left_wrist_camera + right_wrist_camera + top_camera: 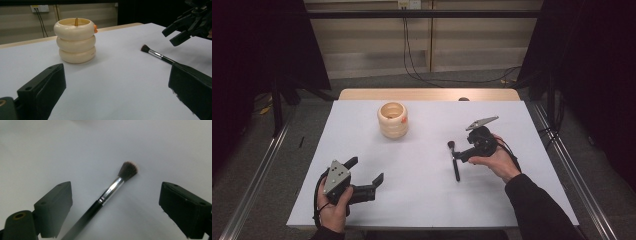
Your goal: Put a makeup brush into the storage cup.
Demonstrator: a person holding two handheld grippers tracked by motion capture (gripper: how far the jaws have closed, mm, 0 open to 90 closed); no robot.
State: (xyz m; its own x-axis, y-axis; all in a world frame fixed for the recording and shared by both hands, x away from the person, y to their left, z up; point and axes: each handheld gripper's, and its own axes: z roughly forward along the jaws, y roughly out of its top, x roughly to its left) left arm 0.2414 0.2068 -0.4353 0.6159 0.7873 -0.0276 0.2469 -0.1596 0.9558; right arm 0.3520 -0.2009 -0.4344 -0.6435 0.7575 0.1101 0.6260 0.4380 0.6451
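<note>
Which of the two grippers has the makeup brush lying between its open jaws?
The right gripper: the makeup brush lies between its open jaws. The left gripper is far from it.

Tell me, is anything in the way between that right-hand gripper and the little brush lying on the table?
Nothing visible. The brush lies flat on the white table, and the right gripper has its jaws open on either side of the handle, not touching it. The cream holder stands well away.

A makeup brush (110, 192) lies on the white table (162, 150) between the hand-held gripper's (115, 205) parted jaws.
</note>
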